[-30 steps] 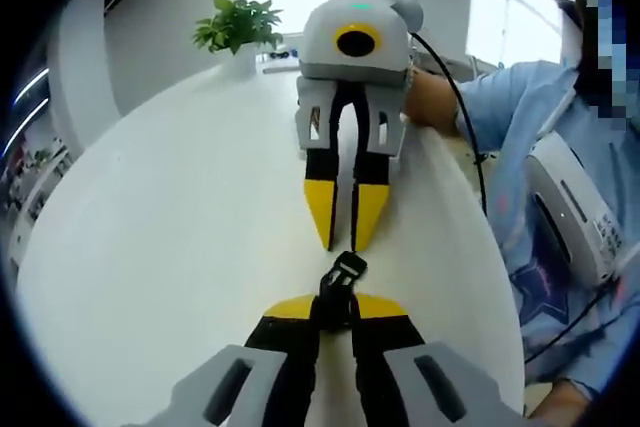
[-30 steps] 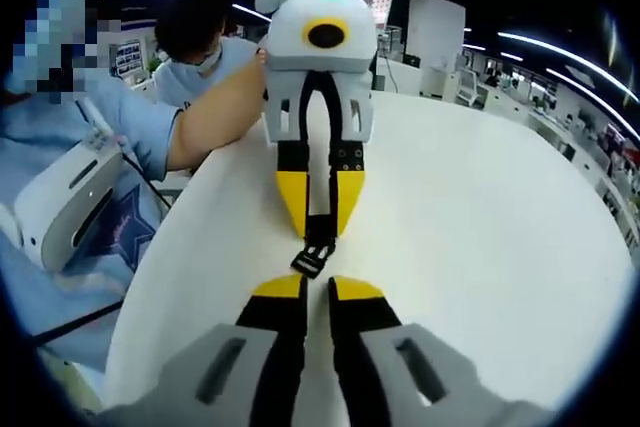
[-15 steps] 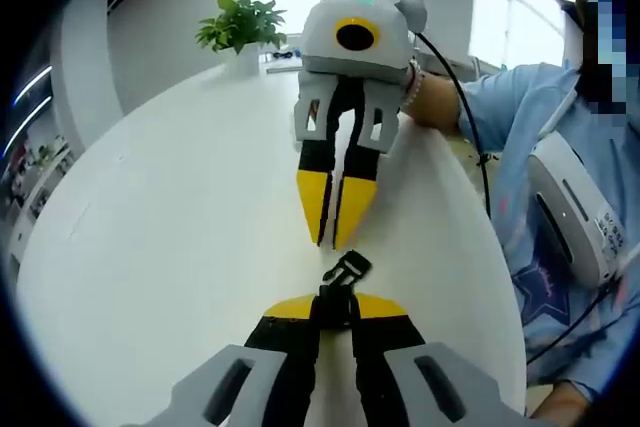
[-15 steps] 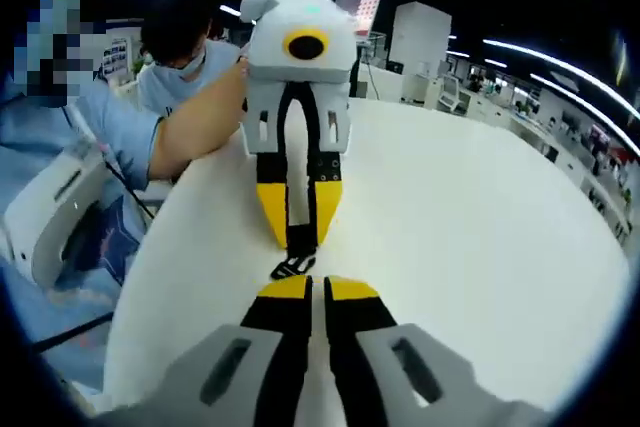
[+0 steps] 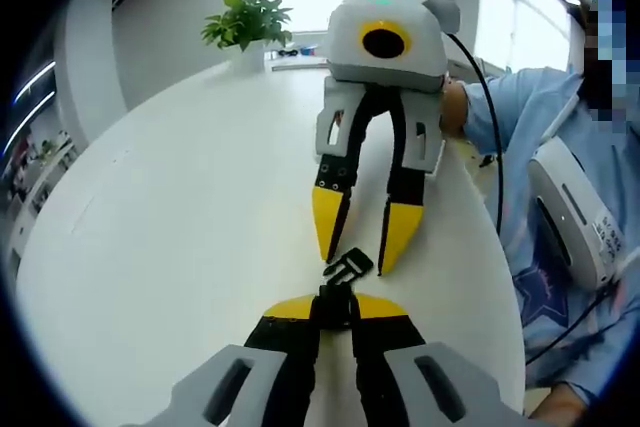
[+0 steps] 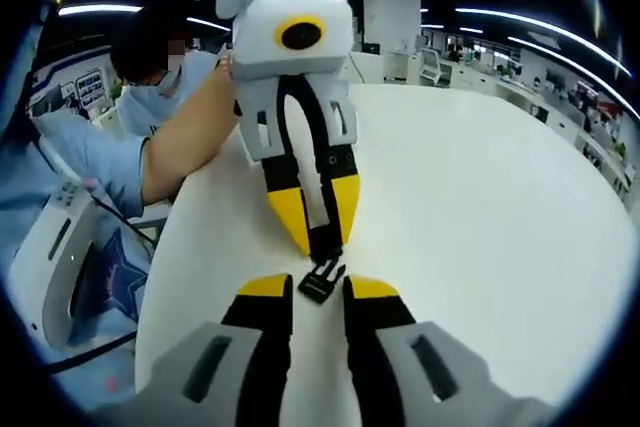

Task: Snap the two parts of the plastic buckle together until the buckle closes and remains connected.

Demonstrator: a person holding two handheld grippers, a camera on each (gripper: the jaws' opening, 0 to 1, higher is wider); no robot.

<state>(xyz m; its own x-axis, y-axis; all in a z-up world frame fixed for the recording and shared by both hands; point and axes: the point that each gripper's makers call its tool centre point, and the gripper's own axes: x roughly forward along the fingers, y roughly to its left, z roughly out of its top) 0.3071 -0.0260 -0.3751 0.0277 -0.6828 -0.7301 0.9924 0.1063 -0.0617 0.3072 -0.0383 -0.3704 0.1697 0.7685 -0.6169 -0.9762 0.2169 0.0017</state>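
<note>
Buckle [image 5: 346,269] rests low on the white table [image 5: 180,237], its rear end pinched between the tips of the left gripper [image 5: 335,309], presumably to steady it for mating. At about twelve o'clock from it in the left gripper view, the right gripper [image 5: 362,247] hangs with jaws spread either side of the buckle's free end, apparently lined up to close on it. From the right gripper view, the buckle [image 6: 320,280] sits between the parted tips of the right gripper [image 6: 318,289], while the left gripper [image 6: 318,237] holds its far end. Whether both halves are already joined cannot be told
</note>
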